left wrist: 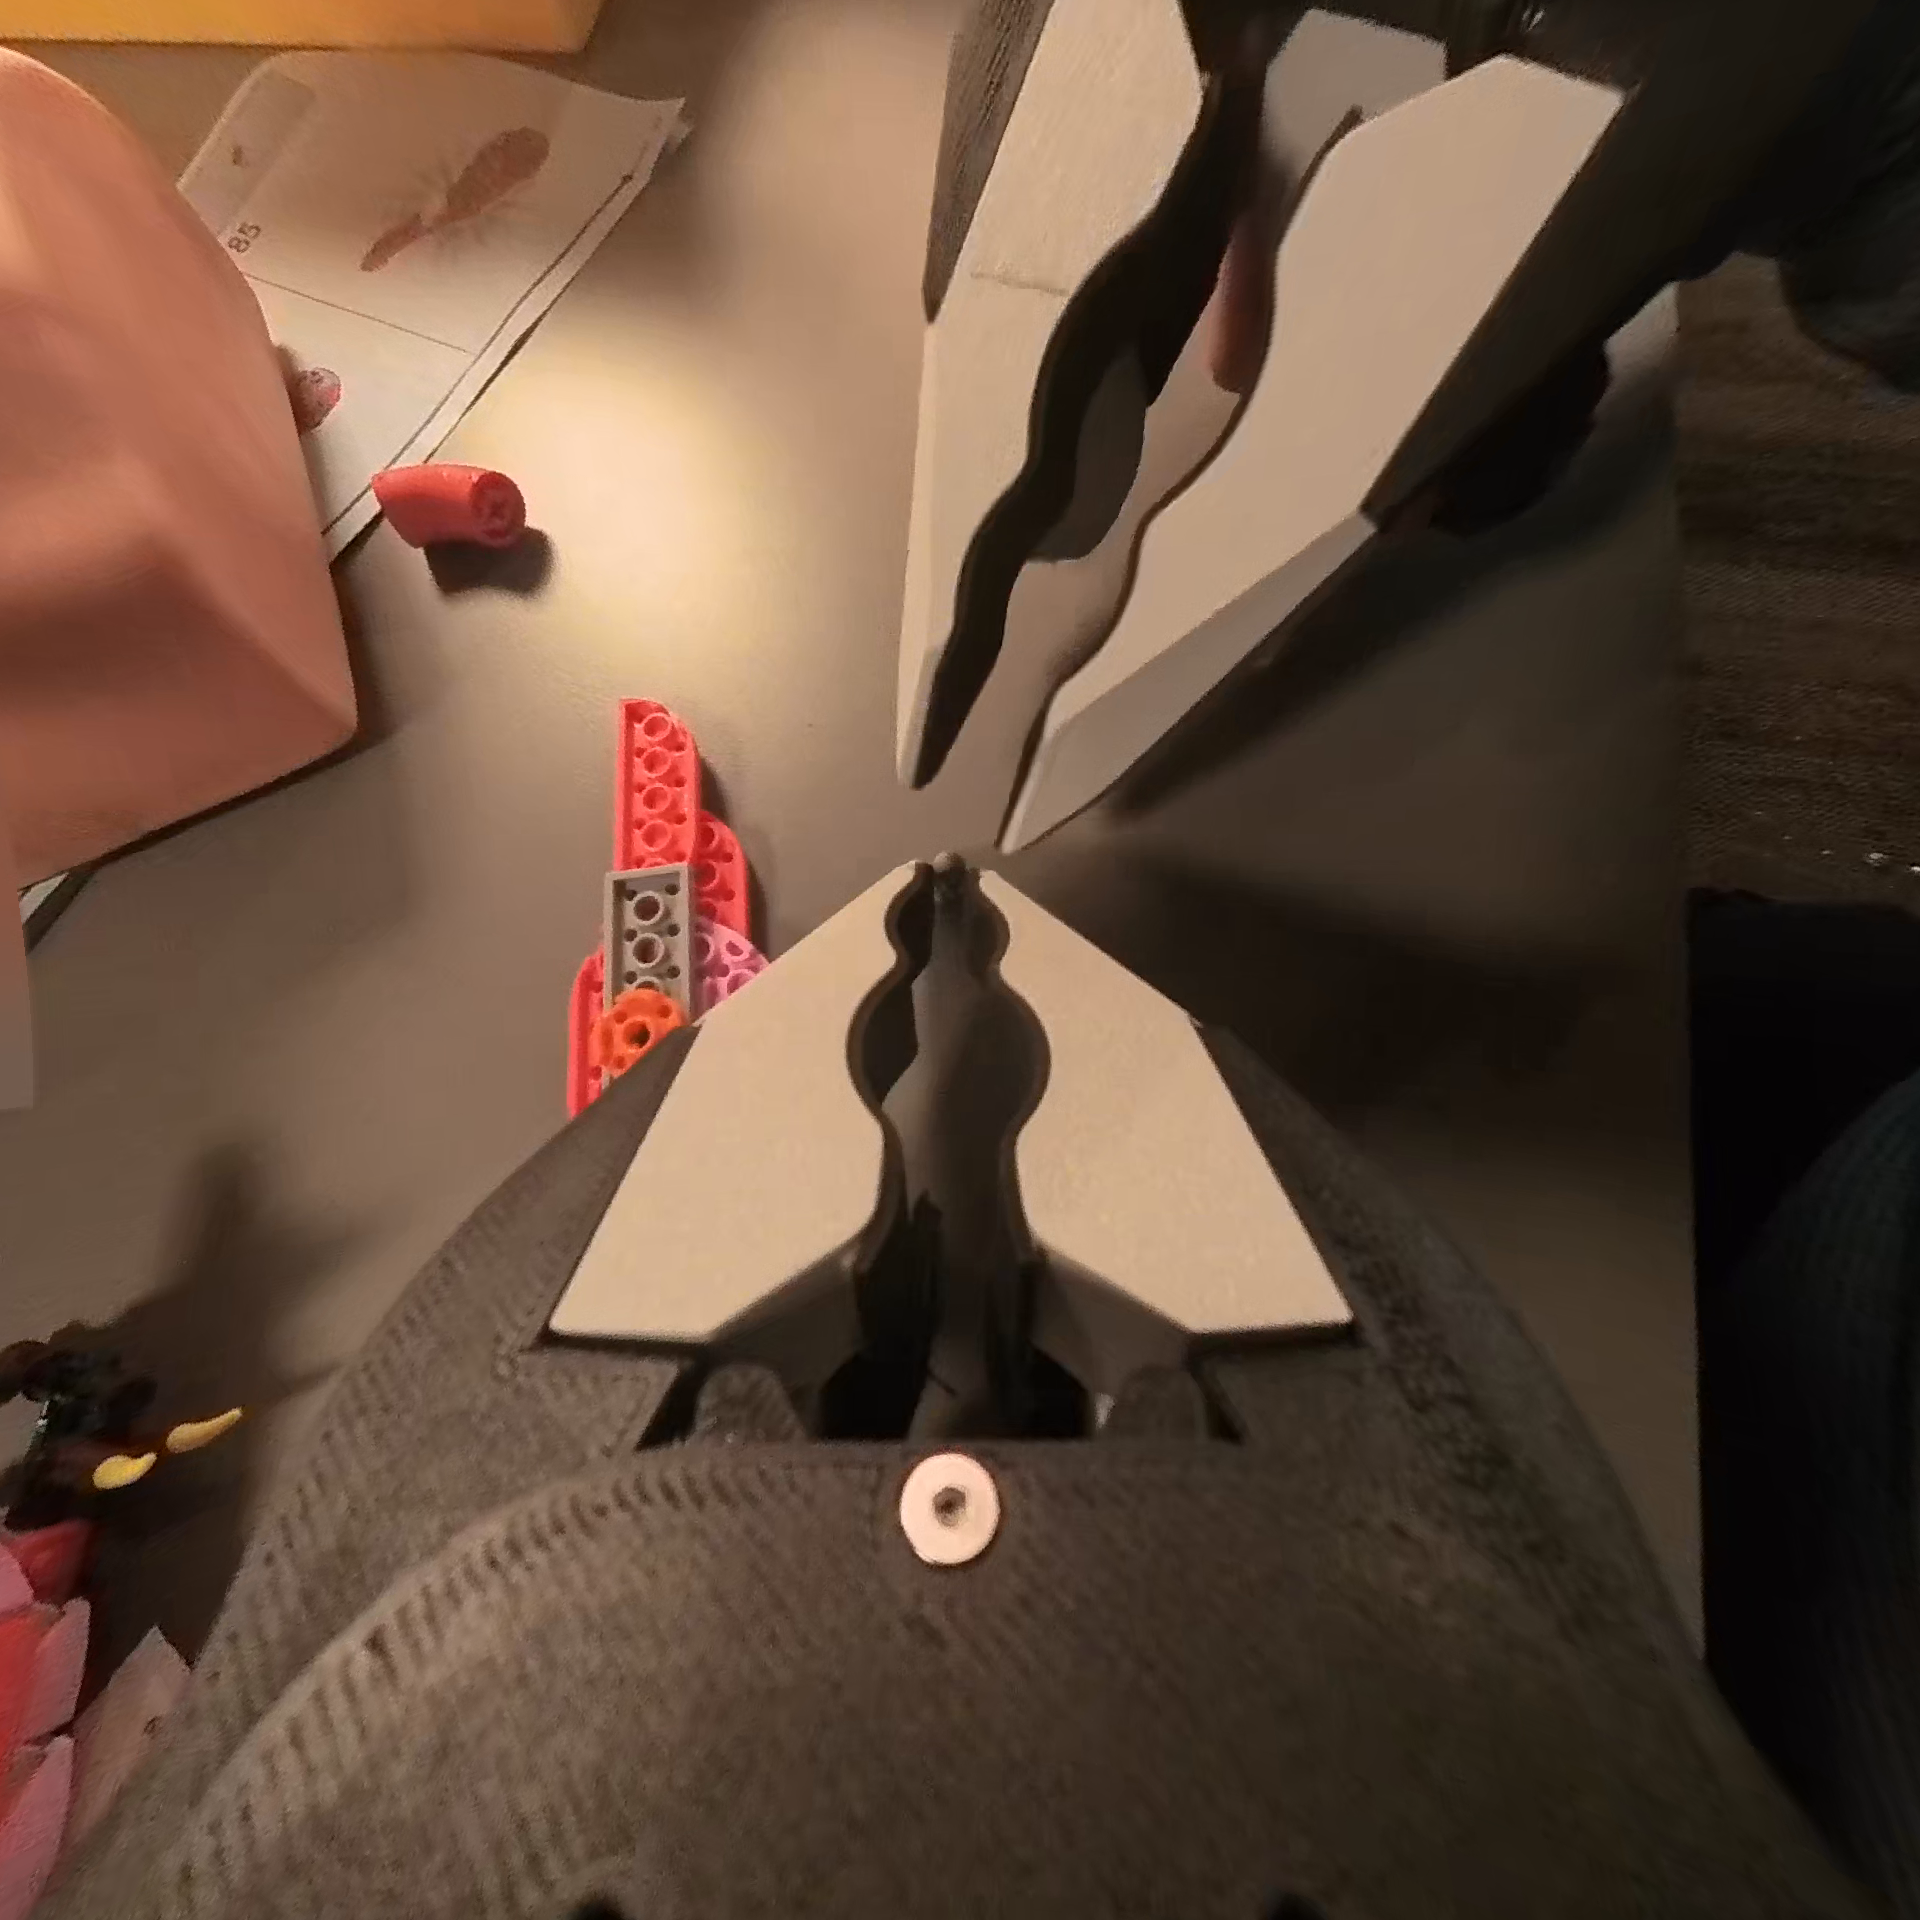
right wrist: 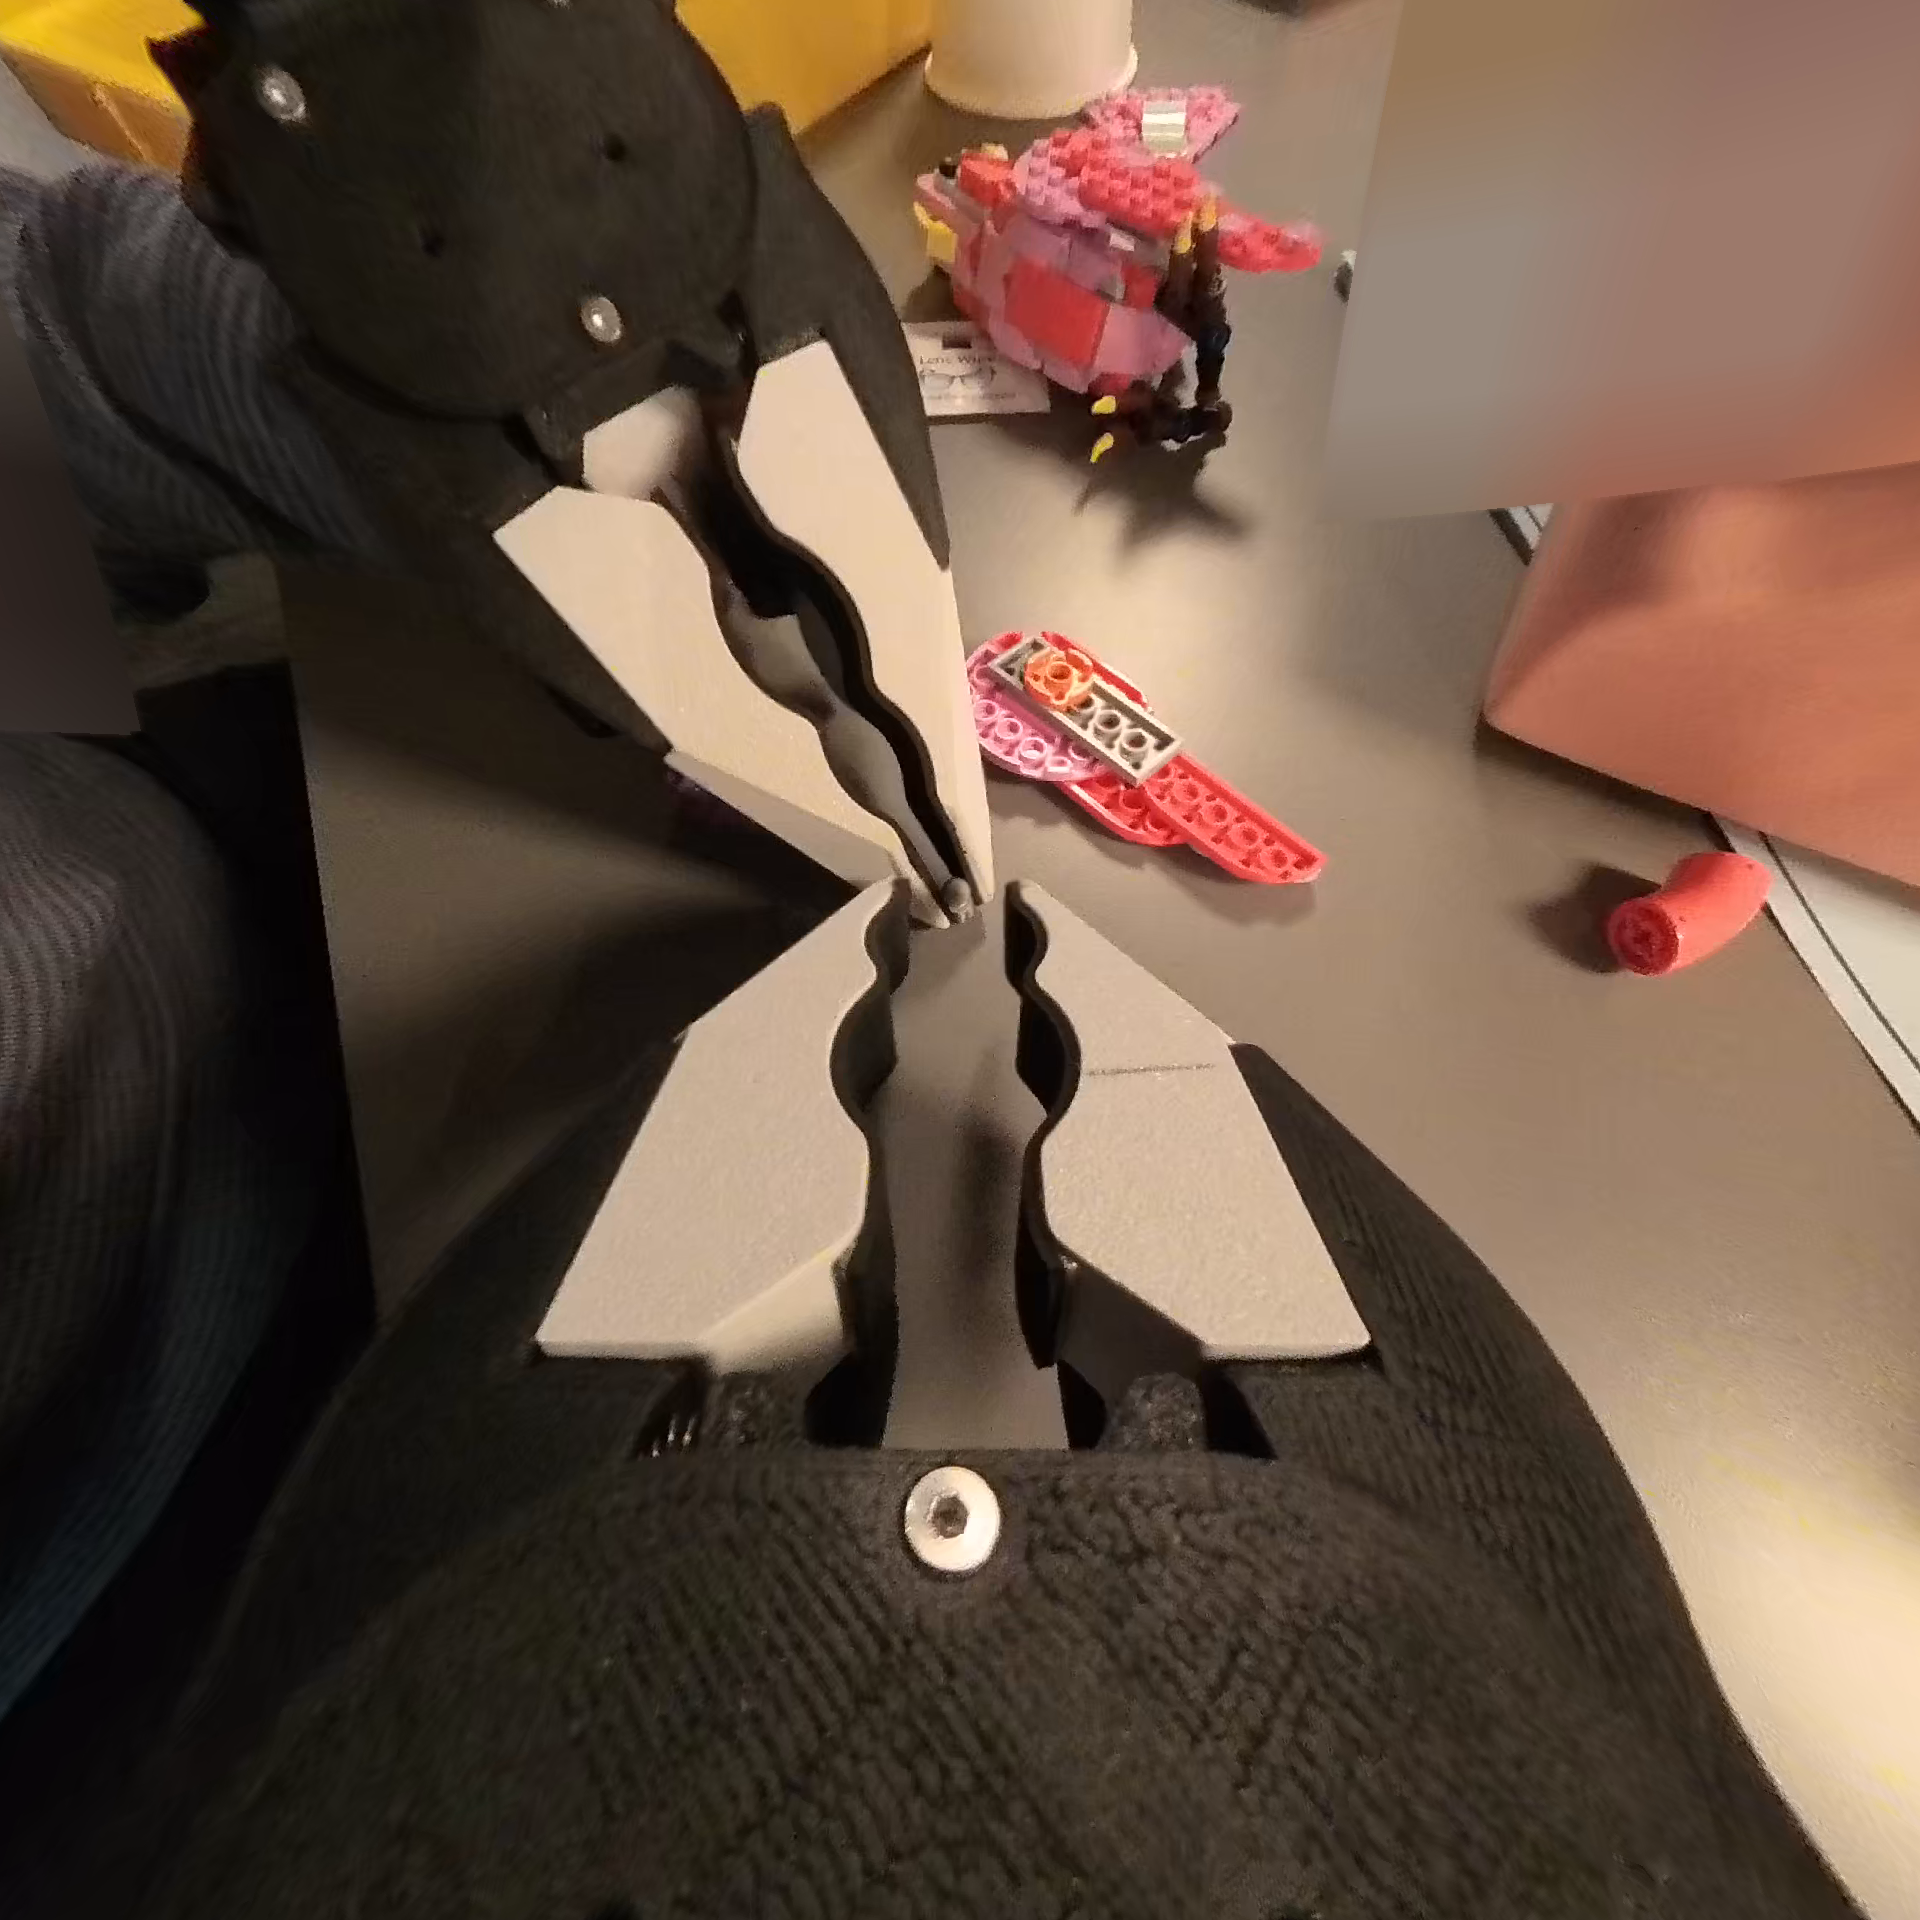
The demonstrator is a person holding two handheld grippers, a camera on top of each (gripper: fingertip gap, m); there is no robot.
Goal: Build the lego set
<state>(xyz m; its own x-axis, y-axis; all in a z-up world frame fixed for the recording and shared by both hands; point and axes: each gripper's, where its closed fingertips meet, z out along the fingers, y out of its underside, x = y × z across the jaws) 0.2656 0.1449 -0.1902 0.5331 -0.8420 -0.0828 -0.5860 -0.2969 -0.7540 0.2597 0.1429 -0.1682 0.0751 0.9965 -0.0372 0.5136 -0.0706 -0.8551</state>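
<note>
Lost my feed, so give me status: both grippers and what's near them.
Left gripper pinching a tiny grey peg at its tips. Right gripper open, tips beside that peg. Red, pink and grey brick plate assembly on grey table nearby.

Grey tabletop [right wrist: 1351,1195] under warm light; yellow box [right wrist: 821,52] at far edge.

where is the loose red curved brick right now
The red curved brick lies alone on the grey table, right of the flat red and pink plates in the right wrist view, beside the paper sheet.
</note>
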